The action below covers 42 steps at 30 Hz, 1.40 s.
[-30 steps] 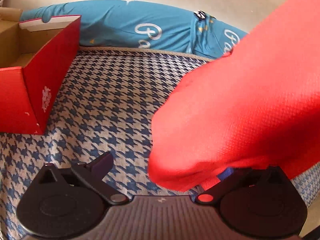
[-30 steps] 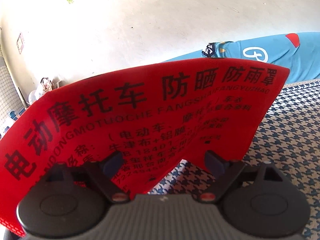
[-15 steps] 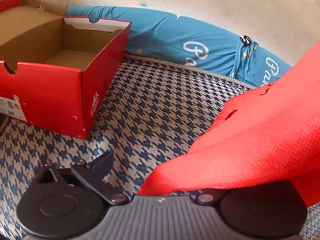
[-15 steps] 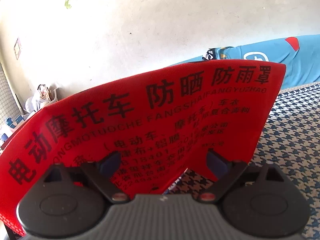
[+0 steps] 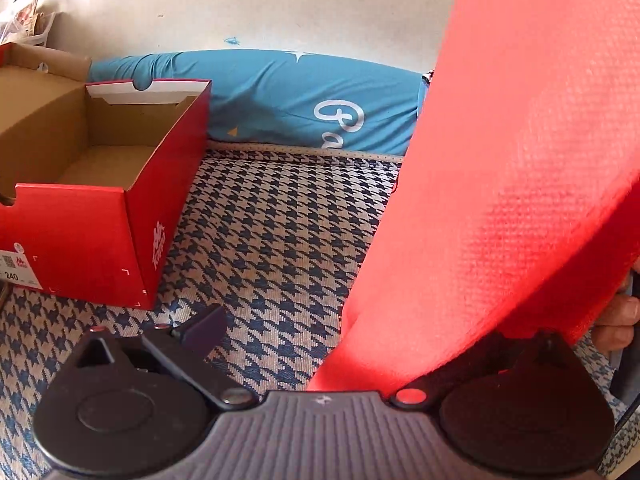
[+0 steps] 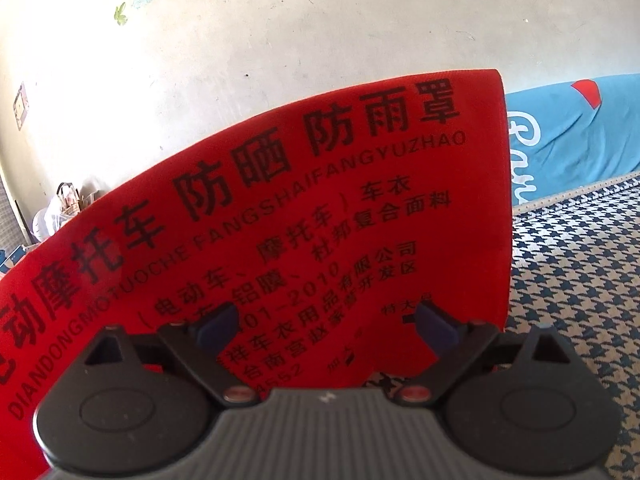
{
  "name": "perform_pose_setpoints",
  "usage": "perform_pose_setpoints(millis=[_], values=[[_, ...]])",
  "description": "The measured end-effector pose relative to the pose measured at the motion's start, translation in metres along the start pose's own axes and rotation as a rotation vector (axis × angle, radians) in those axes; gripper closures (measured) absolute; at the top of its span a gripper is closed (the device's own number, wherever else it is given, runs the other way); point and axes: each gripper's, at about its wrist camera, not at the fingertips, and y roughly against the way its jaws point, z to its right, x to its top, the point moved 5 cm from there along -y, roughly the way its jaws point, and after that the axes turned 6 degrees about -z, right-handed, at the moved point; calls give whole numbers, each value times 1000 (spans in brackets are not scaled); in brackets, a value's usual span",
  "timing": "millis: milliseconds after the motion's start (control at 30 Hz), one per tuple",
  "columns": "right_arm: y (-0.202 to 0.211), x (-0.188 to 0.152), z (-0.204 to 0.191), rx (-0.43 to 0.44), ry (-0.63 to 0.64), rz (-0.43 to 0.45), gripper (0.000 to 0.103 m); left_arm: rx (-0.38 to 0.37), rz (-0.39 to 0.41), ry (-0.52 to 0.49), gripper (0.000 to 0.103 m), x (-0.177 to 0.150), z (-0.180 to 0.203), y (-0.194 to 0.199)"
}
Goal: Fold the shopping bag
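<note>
Bag held aloft between two grippers, its left side now hanging steeper.

At far left a red box [image 5: 100,216] sits open on the houndstooth mat [image 5: 272,248], well clear of the work. The left gripper [image 5: 320,344] stands wide apart, one finger bare and the other hidden under the bag [image 5: 500,184]; whether it pinches cloth I cannot tell. A second ago that cloth bulged low over the mat; it now rises as a tall, taut sheet, and the box has come into view. At right, the right gripper [image 6: 324,328] has its fingers spread, with the printed face of the bag [image 6: 304,216] before them and no grip visible. The print stands larger and flatter than before. Judgement: the bag is off the mat and being straightened, with no crease yet showing.
</note>
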Motion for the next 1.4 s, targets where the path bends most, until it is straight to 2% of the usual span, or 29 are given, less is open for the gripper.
perform_pose_setpoints(millis=[233,400,567,700,767,1000,1200,1400], values=[[-12,4,14,-85,-53,-3,6,14,39,-38,1,12,12,-4],[0,4,18,-127,-3,-13,5,16,51,-60,1,12,18,-1],[17,5,21,-124,36,-35,5,28,58,-53,1,13,18,3],[32,0,15,-114,83,-88,4,35,50,-43,1,12,17,3],[38,-4,11,-100,101,-125,0,43,50,-55,1,11,19,3],[54,-9,0,-178,161,-159,0,48,39,-90,1,7,27,6],[84,-13,7,-191,130,-139,0,47,28,-92,1,5,27,6],[104,-24,-13,-165,171,-131,0,37,14,-117,1,-1,28,8]])
